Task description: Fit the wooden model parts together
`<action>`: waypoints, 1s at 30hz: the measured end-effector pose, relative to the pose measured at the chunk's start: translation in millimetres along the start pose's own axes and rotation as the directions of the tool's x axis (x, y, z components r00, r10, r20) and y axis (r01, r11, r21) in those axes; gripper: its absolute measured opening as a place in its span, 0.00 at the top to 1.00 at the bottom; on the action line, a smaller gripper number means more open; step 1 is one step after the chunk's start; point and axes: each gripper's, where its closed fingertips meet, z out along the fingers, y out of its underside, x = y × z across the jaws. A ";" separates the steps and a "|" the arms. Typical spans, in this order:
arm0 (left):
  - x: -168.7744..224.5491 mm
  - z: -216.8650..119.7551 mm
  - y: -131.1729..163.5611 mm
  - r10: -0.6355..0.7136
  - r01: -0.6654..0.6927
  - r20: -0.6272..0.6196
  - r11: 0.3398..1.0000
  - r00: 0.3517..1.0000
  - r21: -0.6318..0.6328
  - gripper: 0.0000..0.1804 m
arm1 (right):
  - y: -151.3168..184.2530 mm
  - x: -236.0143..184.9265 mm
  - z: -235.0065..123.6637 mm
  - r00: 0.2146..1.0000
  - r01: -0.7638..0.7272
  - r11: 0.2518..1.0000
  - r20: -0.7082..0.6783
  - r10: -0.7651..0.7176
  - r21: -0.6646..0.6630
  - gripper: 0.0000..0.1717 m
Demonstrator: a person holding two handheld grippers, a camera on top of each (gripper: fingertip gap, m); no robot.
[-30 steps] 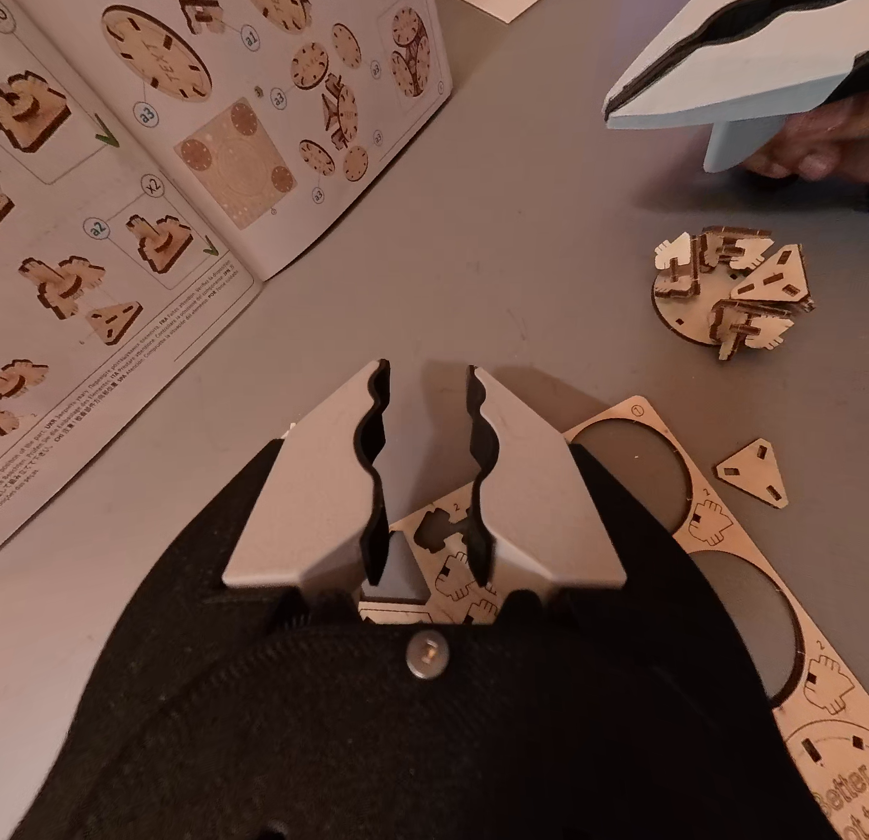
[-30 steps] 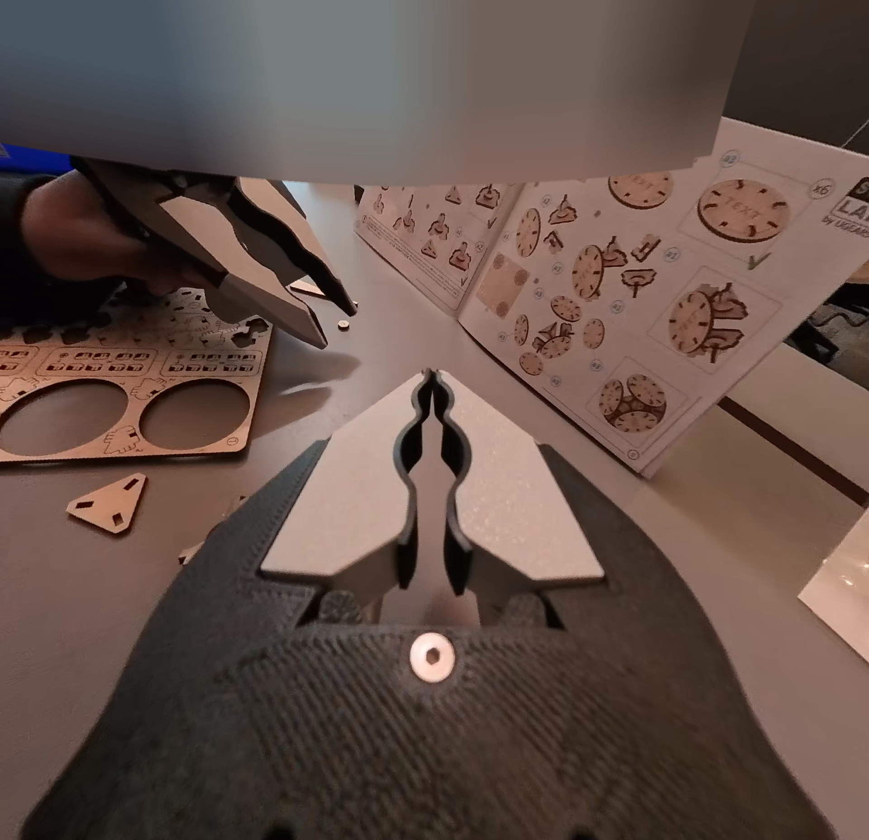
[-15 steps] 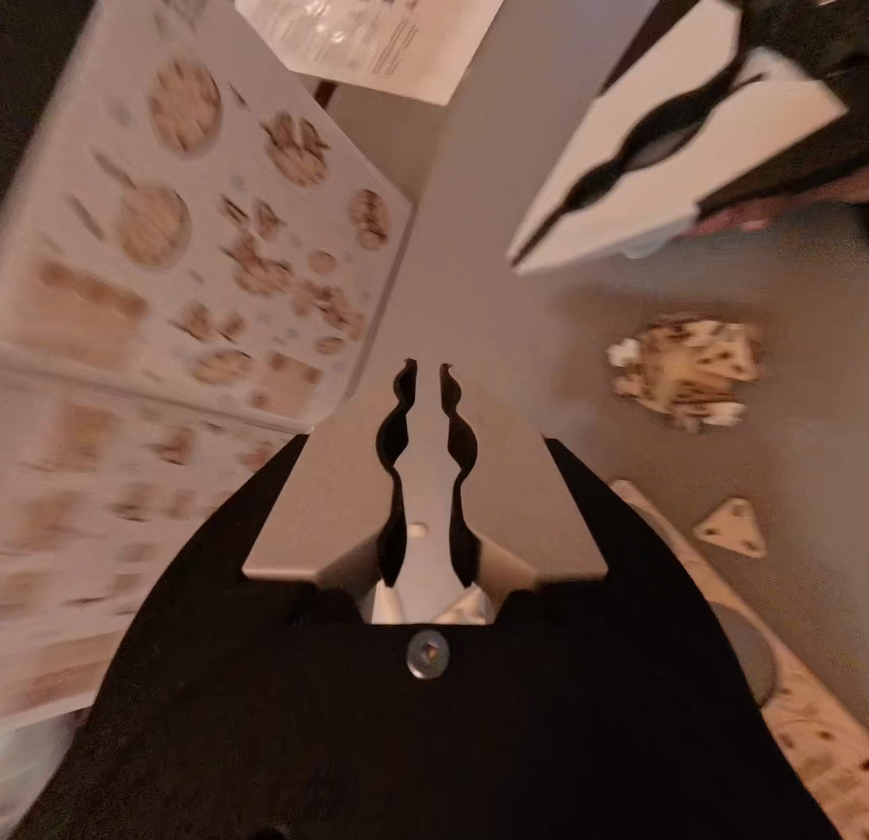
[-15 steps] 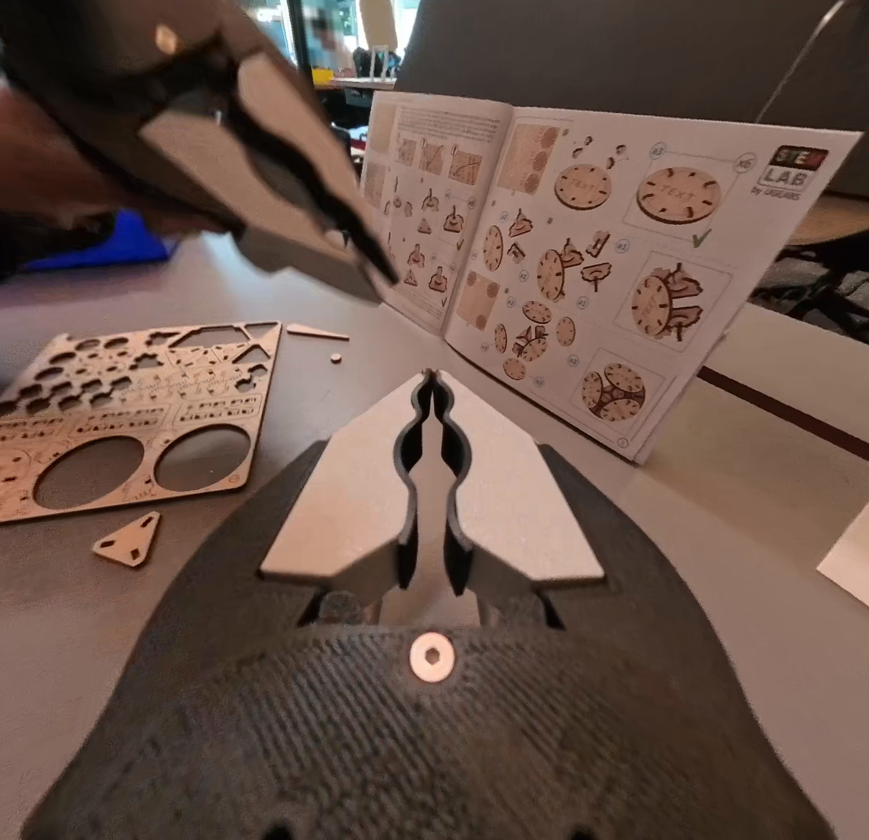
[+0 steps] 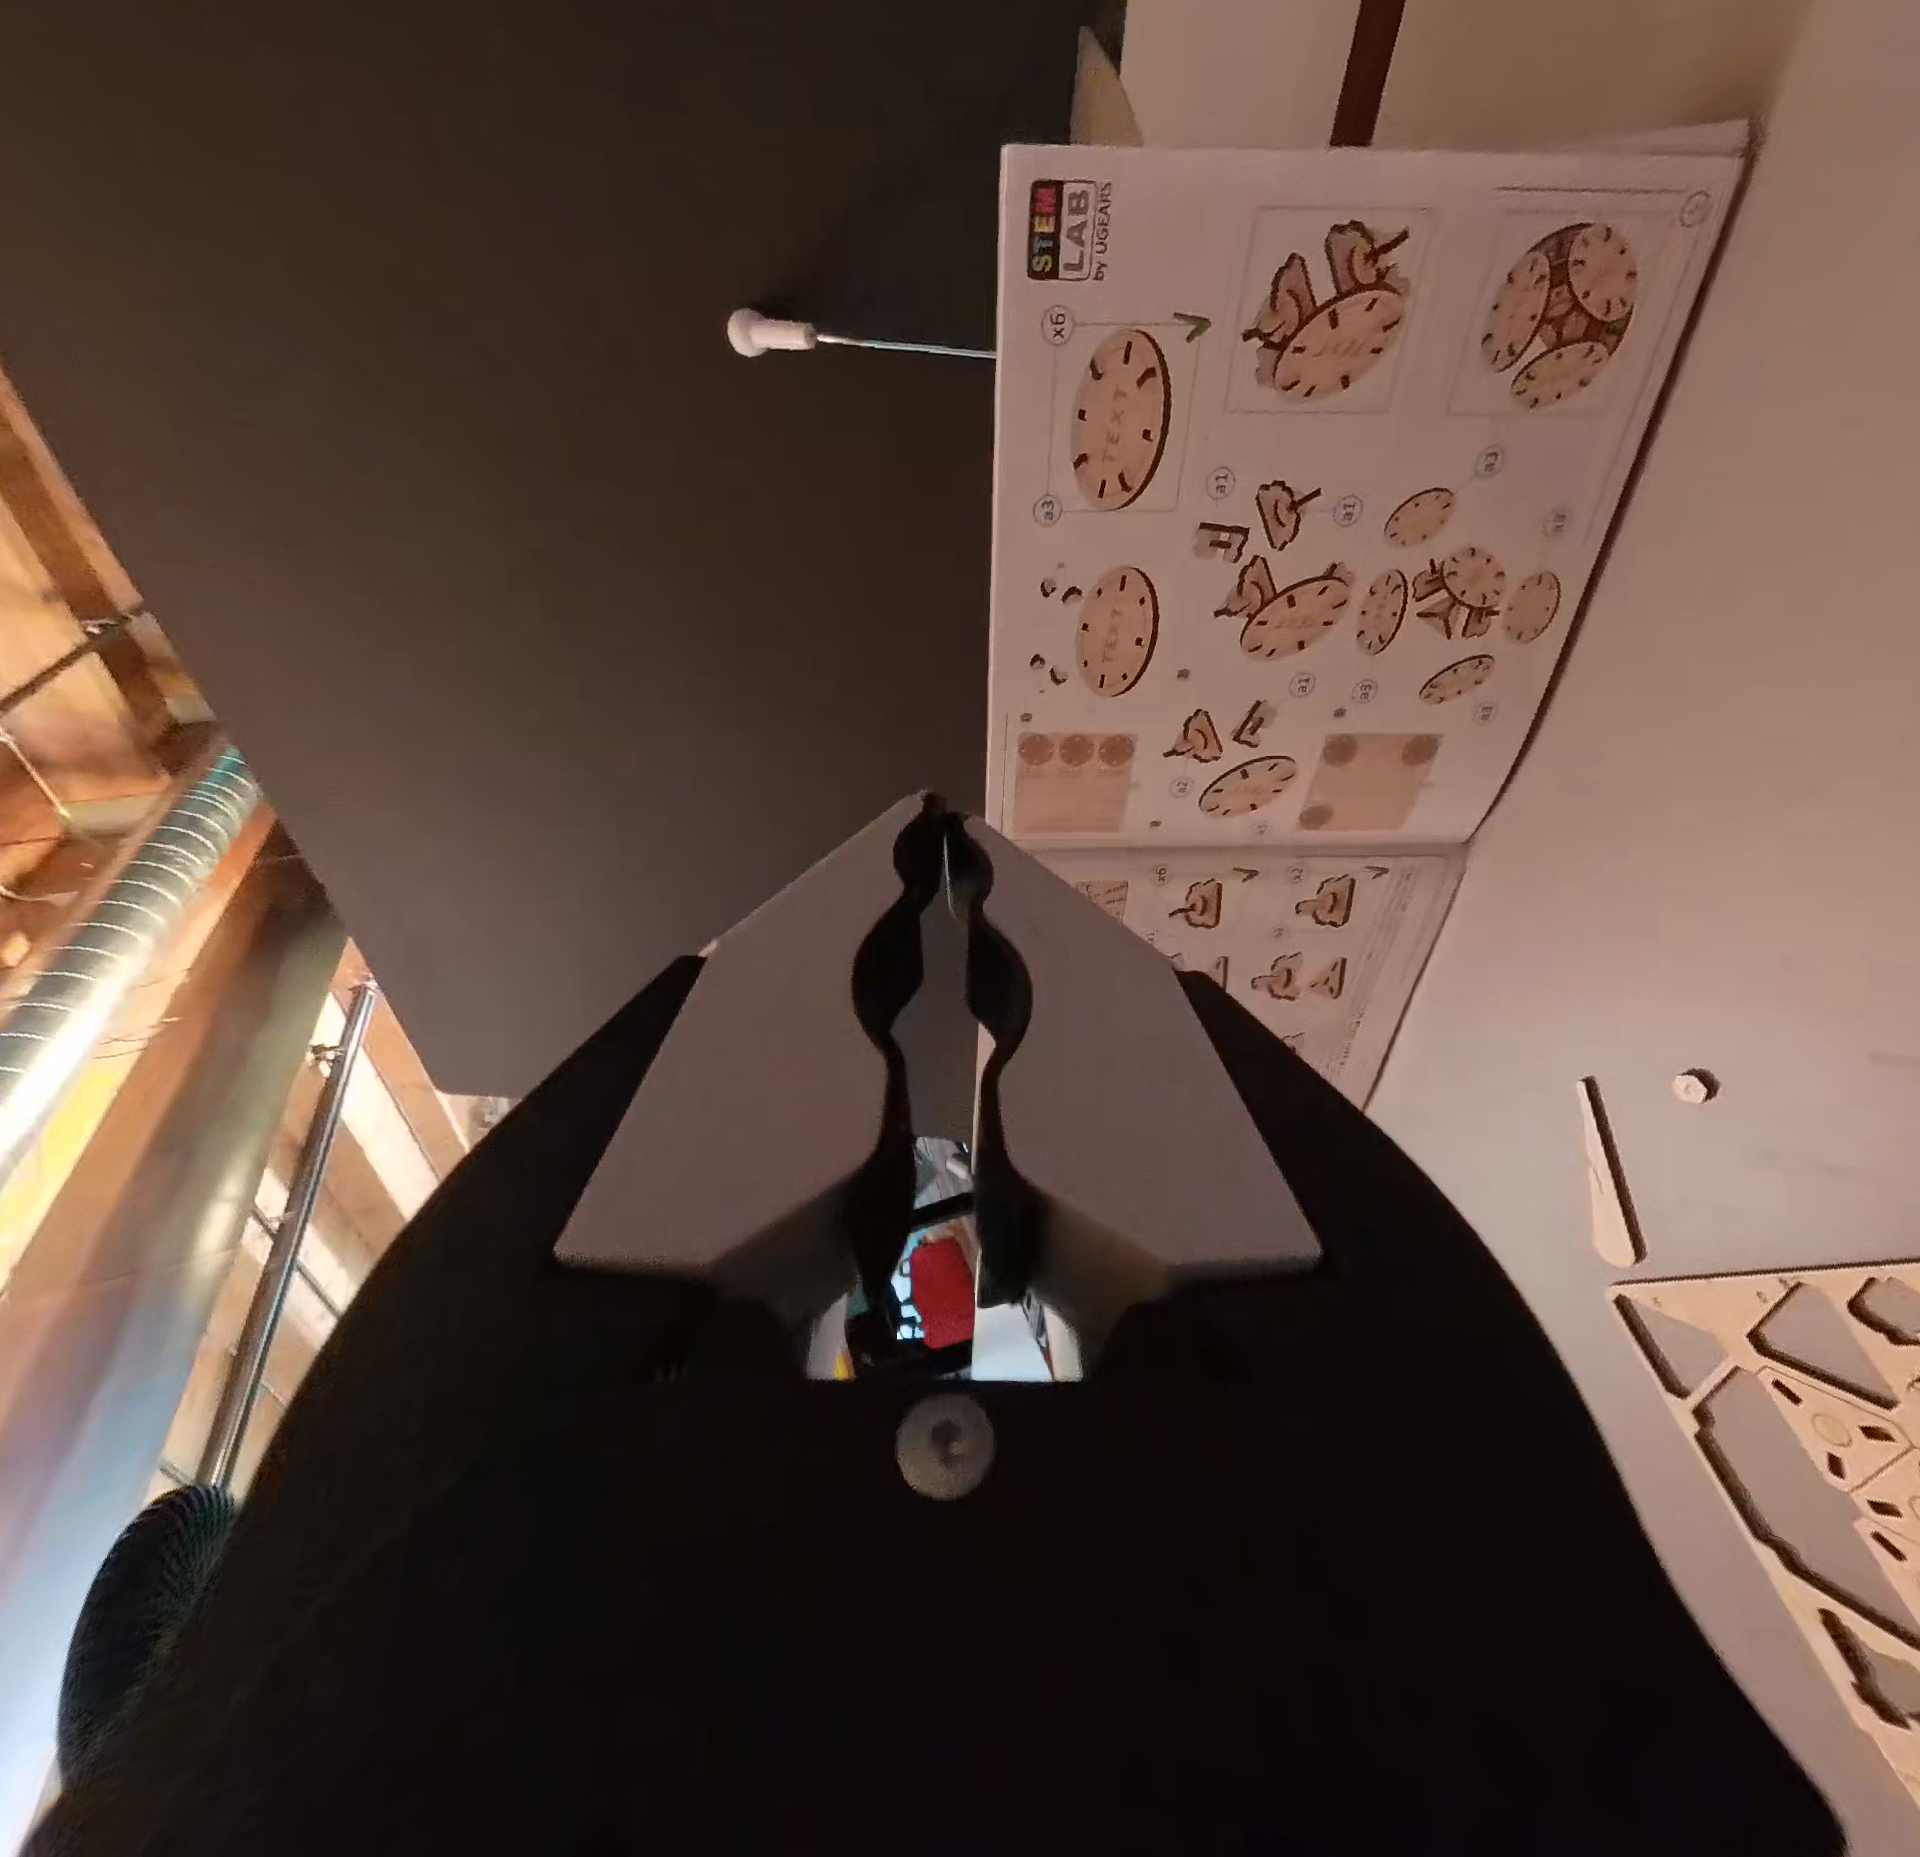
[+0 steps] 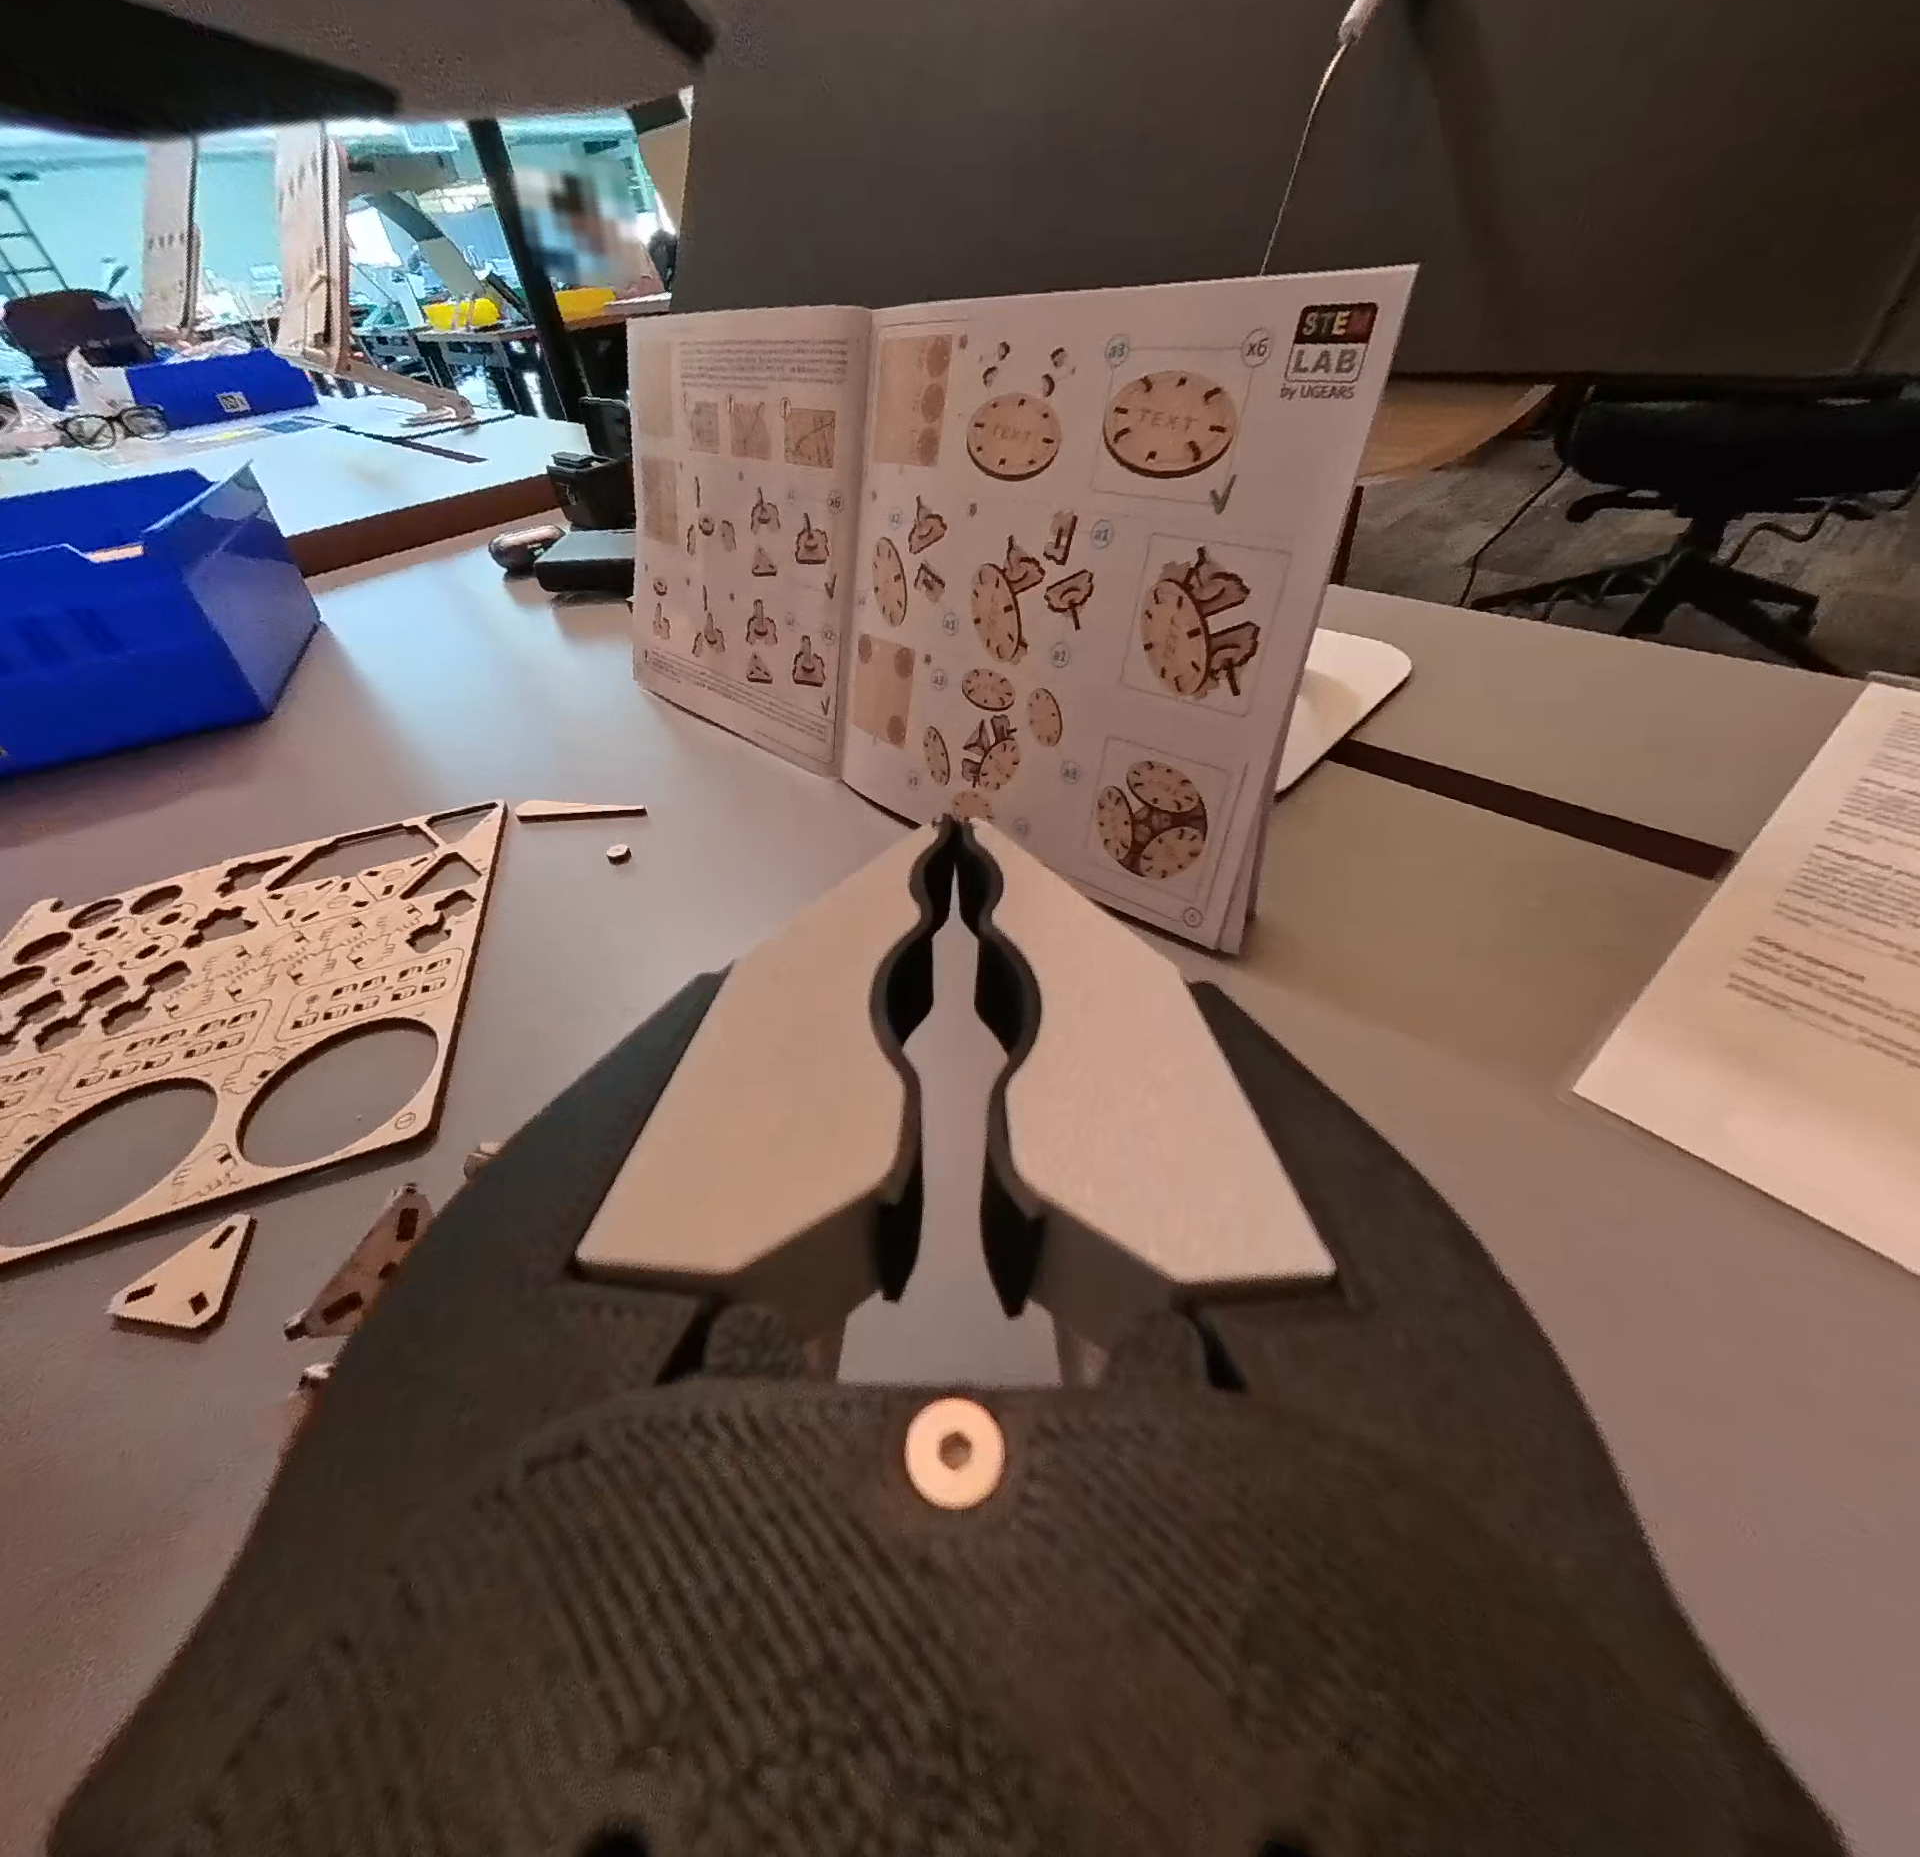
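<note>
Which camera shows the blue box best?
The right wrist view. The blue box sits in plain sight on the grey table, left of the open instruction booklet. The left wrist view is rolled sideways toward a dark panel and shows no blue box.

The left gripper [image 5: 940, 815] is rolled on its side and raised clear of the table, its tips met on nothing, aimed past the edge of the open booklet [image 5: 1351, 519] toward a dark panel [image 5: 520, 405]. The right gripper [image 6: 954, 828] sits low over the grey table [image 6: 520, 727], tips likewise together and bare, pointing at the foot of the booklet [image 6: 1091, 581] standing just ahead. To its left lie a punched wooden sheet [image 6: 239, 997] and a loose triangle piece [image 6: 187, 1277].
</note>
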 end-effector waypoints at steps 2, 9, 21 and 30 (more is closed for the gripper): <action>7.5 -3.3 -2.5 -0.008 0.008 -0.011 1.000 1.000 0.027 1.00 | 1.2 -1.2 1.1 1.000 0.007 1.000 0.003 -0.007 -0.008 1.00; 84.0 -9.5 -4.4 -0.285 0.350 -0.332 0.924 0.899 0.157 1.00 | 3.8 -8.3 3.0 0.996 0.091 0.996 -0.010 -0.091 -0.023 1.00; 133.0 13.1 60.0 -0.642 0.892 -0.628 0.393 0.439 0.222 1.00 | 21.5 -43.9 13.4 0.987 0.137 0.982 0.100 -0.125 -0.129 1.00; 157.3 21.5 63.0 -0.602 0.874 -0.662 0.453 0.446 0.177 1.00 | 26.0 -48.2 14.4 0.985 0.126 0.979 0.137 -0.104 -0.159 1.00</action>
